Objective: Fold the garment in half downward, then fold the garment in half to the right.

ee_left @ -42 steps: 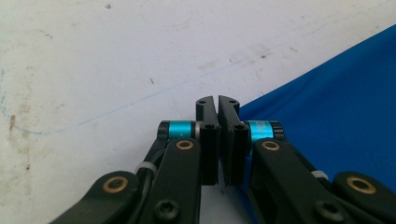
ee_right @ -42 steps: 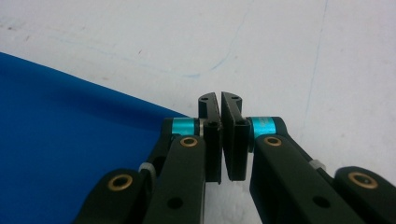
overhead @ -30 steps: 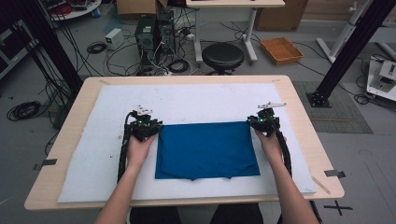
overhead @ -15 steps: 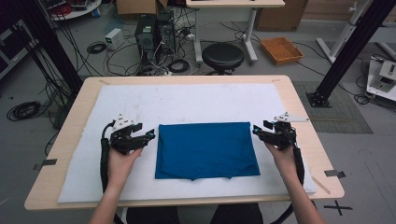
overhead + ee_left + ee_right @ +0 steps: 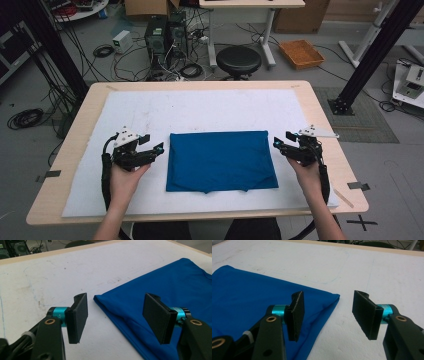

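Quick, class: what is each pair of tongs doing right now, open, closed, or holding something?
Left tongs: open, holding nothing, at the left edge of the blue cloth.
Right tongs: open, holding nothing, at the cloth's right edge.

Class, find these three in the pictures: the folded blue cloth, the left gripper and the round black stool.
Folded blue cloth (image 5: 221,160): high view, middle of its top layer.
Left gripper (image 5: 155,148): high view, midway between its open jaws' tips.
Round black stool (image 5: 238,59): high view, centre of its seat.
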Demonstrator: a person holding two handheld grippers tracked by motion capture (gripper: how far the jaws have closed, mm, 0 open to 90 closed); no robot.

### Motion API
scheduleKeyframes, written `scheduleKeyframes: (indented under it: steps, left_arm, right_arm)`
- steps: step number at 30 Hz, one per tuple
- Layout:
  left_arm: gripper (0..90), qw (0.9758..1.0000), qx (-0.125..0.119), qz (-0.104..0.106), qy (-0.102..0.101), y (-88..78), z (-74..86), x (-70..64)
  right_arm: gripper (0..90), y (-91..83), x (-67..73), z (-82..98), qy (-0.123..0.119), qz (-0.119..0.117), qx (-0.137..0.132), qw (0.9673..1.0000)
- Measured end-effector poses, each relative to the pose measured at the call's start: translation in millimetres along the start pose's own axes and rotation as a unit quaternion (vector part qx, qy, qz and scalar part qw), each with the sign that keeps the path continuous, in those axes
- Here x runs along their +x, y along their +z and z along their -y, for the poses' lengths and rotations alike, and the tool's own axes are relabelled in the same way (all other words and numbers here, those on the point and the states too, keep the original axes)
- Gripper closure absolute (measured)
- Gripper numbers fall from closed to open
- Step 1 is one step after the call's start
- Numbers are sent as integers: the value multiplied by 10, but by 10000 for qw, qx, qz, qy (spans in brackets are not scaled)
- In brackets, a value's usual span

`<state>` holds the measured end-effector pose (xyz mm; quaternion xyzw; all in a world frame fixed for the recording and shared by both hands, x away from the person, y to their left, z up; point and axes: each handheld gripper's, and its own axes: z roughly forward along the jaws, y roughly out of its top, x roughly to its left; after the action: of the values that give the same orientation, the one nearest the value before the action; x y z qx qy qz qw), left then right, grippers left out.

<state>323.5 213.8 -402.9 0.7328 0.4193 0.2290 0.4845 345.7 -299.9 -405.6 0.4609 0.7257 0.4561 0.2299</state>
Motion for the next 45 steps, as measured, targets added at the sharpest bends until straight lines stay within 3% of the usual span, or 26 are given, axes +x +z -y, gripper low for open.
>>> scheduleKeyframes:
  steps: [13,34,42,45]
  left_arm:
    - [367,10000,-23,-19,12,-22,9,3]
    - [366,10000,40,68,-31,-2,21,-68]
    - [366,9998,14,197,-97,-143,39,-145]
    - [366,9994,76,252,-236,-208,97,-172]
  right_arm:
    - [426,-65,-88,9,167,89,-87,9998]
    - [425,-67,-100,10,157,109,-133,9997]
    - [426,-92,-135,8,186,150,-174,9996]
    - [426,-91,-146,12,196,158,-186,9995]
